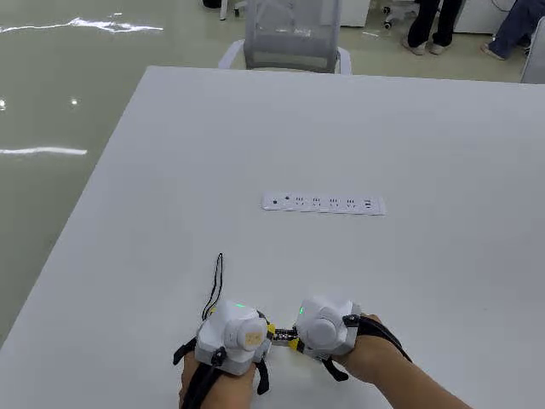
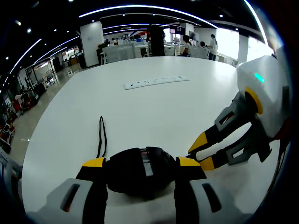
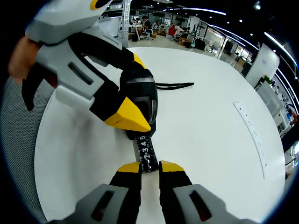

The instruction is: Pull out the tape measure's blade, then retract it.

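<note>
A broad white table (image 1: pixel 358 128) stretched away in the head view, with 1 white power strip (image 1: pixel 324 204) lying flat near its middle. At the far edge stood 1 grey mesh office chair (image 1: pixel 289 34). The floor (image 1: pixel 60 111) to the left was glossy, pale grey-green, and mirrored the ceiling lights as bright streaks. The legs of 2 people (image 1: pixel 430 25) showed beyond the table at the top right. In the left gripper view, long light strips (image 2: pixel 140 6) curved across a dark ceiling above a white pillar (image 2: pixel 91 42), rows of desks (image 2: pixel 121 50) and bright windows (image 2: pixel 229 42).
</note>
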`<act>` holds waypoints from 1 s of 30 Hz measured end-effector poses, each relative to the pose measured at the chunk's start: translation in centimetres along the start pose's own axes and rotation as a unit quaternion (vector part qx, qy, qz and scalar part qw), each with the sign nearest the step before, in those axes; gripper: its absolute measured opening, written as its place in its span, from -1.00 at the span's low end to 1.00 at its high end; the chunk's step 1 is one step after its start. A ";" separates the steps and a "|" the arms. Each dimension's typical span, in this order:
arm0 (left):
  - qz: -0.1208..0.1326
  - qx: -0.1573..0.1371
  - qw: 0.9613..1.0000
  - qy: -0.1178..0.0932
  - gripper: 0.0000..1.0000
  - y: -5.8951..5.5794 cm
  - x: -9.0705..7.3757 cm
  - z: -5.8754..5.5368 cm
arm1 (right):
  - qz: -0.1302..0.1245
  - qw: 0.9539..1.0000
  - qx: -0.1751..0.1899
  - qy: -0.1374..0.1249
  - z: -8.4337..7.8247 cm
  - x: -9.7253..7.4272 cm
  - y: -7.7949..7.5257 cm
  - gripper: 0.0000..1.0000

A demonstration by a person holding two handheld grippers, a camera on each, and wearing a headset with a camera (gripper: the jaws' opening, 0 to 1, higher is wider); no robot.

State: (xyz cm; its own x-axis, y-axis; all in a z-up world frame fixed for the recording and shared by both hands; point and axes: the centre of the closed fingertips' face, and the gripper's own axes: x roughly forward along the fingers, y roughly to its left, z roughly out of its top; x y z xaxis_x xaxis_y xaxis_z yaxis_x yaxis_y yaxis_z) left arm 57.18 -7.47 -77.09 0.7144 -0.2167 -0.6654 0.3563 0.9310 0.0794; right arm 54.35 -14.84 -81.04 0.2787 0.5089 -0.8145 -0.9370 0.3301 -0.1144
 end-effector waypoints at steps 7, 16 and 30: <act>0.000 0.000 1.000 -0.001 0.07 0.0 0.0 0.0 | 0.004 1.000 -0.009 -0.005 0.3 0.1 0.0 -0.77; 0.000 0.000 1.000 -0.001 0.07 0.0 -0.1 0.0 | 0.009 1.000 -0.007 -0.012 0.8 0.4 0.0 -0.77; 0.000 0.001 1.000 -0.003 0.06 0.0 -0.1 0.1 | 0.013 1.000 -0.006 -0.017 1.2 0.6 0.1 -0.77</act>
State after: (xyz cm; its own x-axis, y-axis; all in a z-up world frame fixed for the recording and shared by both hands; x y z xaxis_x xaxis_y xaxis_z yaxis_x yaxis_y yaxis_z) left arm 57.12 -7.47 -76.96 0.7181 -0.2186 -0.6607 0.3572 0.9306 0.0803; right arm 54.64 -13.55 -80.83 0.2603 0.5442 -0.7976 -0.9465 0.3070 -0.0994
